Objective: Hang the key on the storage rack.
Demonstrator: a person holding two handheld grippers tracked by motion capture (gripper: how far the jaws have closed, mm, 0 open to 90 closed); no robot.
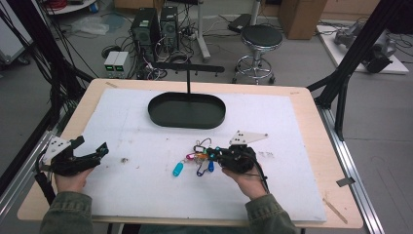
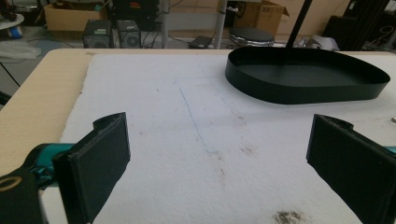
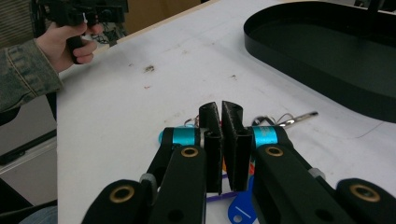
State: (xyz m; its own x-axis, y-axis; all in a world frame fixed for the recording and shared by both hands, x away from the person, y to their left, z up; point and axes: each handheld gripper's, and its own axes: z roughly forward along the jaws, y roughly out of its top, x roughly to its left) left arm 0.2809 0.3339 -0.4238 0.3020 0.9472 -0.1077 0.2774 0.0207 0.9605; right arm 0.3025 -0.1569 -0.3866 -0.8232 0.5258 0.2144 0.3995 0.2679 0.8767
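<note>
We see our right claw [image 1: 213, 155] clenched on the keys [image 1: 197, 158] at desk [image 1: 311, 146] centre, tray [image 1: 186, 110] at 12 o'clock, our left claw [image 1: 92, 146] released at 9 o'clock, holding nothing.

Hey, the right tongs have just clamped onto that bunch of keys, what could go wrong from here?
1. The right tongs look shut on just part of the bunch of keys; the grip may slip as it lifts.
2. The coloured key tags hang loose and may swing or snag.
3. The black tray has a raised rim and an upright post; the bunch could catch on either if carried there.
</note>
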